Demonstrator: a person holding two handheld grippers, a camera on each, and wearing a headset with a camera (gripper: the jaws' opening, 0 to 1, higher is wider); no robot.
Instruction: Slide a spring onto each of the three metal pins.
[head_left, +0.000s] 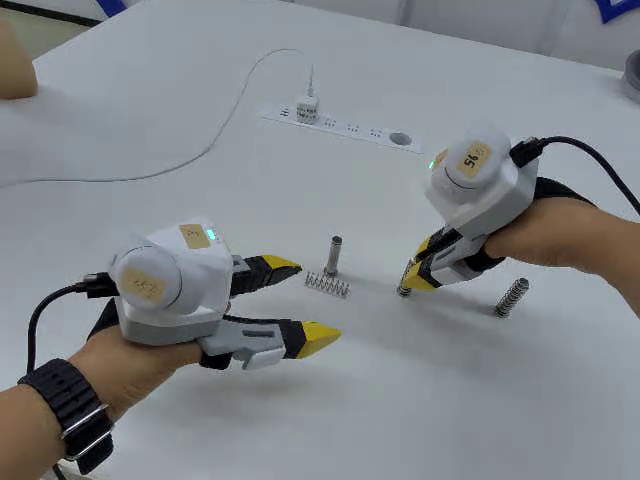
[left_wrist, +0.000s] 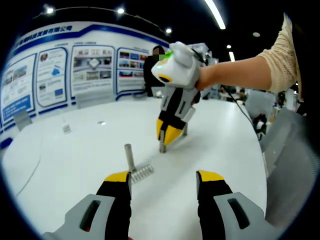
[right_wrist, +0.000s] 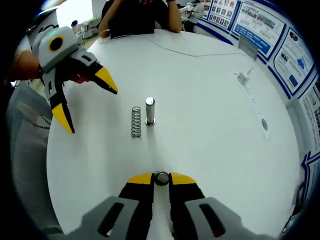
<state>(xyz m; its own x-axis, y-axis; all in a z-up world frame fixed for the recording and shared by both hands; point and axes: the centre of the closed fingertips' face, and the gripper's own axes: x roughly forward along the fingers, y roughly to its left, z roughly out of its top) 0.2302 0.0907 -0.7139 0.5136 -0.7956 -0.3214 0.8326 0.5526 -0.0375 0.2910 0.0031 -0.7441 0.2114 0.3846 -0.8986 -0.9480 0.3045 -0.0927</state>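
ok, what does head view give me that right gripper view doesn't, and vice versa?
Head view adds: a tilted spring right of the right gripper, plus a wristband. Right gripper view adds: the held pin's top between its jaws, a seated person across the table. Both: bare upright pin, loose spring beside it, open left gripper.

Head view looks down from above; gripper views, low, face each other across the standing pin (head_left: 333, 255)

An exhibition-style office or lab: blue-trimmed poster boards (left_wrist: 95, 67) behind a large white table (left_wrist: 65, 160), under ceiling spotlights (left_wrist: 120, 10).
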